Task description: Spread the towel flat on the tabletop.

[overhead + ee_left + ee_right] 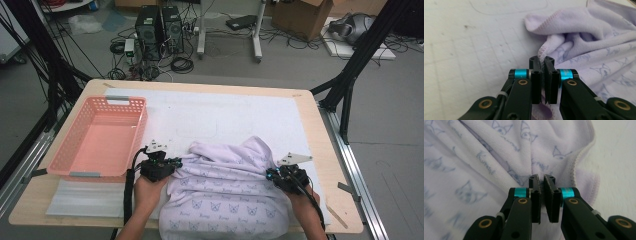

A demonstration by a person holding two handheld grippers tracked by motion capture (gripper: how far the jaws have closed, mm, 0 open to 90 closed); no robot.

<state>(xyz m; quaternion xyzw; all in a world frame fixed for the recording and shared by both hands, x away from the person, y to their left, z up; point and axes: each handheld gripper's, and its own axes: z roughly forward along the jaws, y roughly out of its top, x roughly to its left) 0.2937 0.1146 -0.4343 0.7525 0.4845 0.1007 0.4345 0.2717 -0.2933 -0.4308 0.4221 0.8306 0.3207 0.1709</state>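
Both grippers are clamping the lilac towel [227,192], one on each side, so this looks like a two-point hold for spreading or folding it. The left gripper [543,65] is biting the stitched hem [541,51] at the towel's left edge, jaws closed on the fabric with the hem running up between the pads. The right gripper [542,185] is pinching a bunched fold just inside the right hem [576,160], jaws nearly together with cloth in the gap. The towel is lying on the near middle of the table [320,150], on the white mat [200,115], its far edge rumpled and rolled over, its near end hanging toward the person. The fabric is looking soft and napped, thin terry, pale purple with a faint repeating cat-face print and script; the edges are overlocked. The pink basket [100,137], rigid perforated plastic, is sitting just left of the towel, probably the drop-off. The mat is looking like smooth foam, lightly scored.
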